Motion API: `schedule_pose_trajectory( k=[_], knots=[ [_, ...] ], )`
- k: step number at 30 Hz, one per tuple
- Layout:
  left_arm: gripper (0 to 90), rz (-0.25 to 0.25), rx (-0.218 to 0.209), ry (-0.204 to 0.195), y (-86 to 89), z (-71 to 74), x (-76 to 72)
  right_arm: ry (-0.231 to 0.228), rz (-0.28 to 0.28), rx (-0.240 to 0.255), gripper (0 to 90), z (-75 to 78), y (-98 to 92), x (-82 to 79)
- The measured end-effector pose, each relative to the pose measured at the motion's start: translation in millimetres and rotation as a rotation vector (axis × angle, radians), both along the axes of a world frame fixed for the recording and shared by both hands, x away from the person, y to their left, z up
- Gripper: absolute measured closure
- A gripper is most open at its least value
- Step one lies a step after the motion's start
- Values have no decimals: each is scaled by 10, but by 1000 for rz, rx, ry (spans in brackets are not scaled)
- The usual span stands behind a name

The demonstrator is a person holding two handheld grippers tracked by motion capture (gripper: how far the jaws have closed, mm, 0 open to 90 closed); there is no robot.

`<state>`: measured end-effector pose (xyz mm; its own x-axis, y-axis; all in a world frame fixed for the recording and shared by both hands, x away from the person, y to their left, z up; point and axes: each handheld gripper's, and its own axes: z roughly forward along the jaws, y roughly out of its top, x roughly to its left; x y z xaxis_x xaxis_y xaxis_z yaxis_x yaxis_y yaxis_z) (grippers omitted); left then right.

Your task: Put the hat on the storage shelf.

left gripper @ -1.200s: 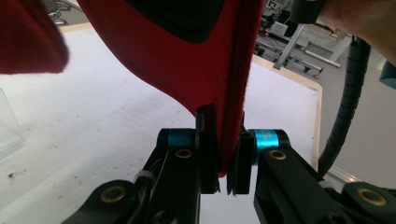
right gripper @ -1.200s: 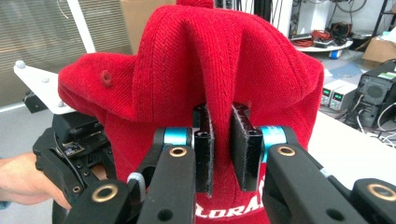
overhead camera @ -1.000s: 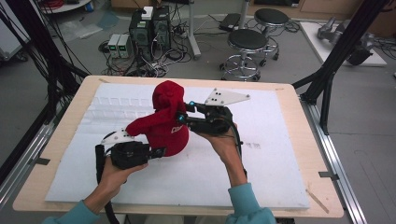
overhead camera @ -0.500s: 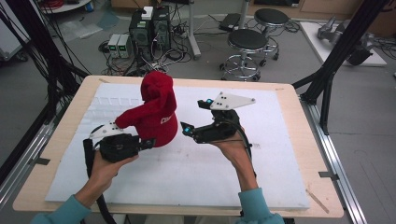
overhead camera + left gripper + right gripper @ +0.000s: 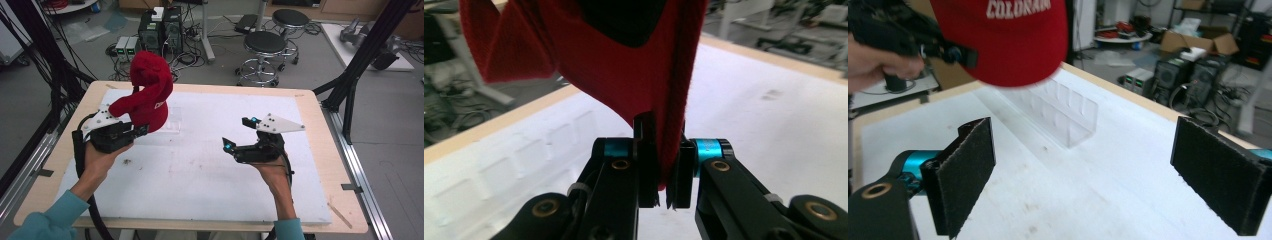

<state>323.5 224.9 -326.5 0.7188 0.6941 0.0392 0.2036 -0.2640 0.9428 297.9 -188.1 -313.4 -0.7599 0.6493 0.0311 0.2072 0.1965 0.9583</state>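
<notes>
A: Where is the red fabric baseball cap with white lettering (image 5: 146, 90)?

B: Lifted above the left side of the white padded sheet (image 5: 210, 170) that covers the wooden table (image 5: 320, 130), toward its far left corner. It hangs clear of the surface.

A: What holds it?

B: The left gripper (image 5: 141, 130). In the left gripper view its black jaws are clenched on a fold of the red cloth (image 5: 639, 75), the pads pinching the fabric between them.

A: And the right gripper (image 5: 239, 133)?

B: Released. Its jaws have just been opening, and in the right gripper view the two black foam pads (image 5: 968, 165) stand wide apart with nothing between them. It sits over the right half of the sheet, well apart from the cap.

A: Anything else on the sheet?

B: A clear plastic tray with small compartments (image 5: 1060, 112) lies near the far left edge, just below the cap.
</notes>
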Motion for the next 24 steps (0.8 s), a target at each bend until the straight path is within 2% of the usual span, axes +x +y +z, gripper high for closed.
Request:
schedule_pose_trajectory(
  k=[2,5,7,10,13,16,24],
  knots=[
    [851,30,31,-20,13,2,66,3,-29,-5,96,-59,-85,-30],
    [851,50,69,-29,6,-17,154,14,-60,-1,96,-147,-210,-68],
    [851,57,73,-28,3,-36,199,13,-76,26,97,-210,-300,-106],
    [851,73,61,-26,-11,-78,274,21,-103,42,97,-300,-405,-142],
    [851,92,68,-24,-10,-119,337,22,-132,53,97,-419,-504,-186],
    [852,110,62,-18,-1,-172,404,21,-156,55,97,-526,-567,-229],
    [851,141,86,-5,5,-298,553,0,-204,69,97,-798,-654,-323]
  ],
)
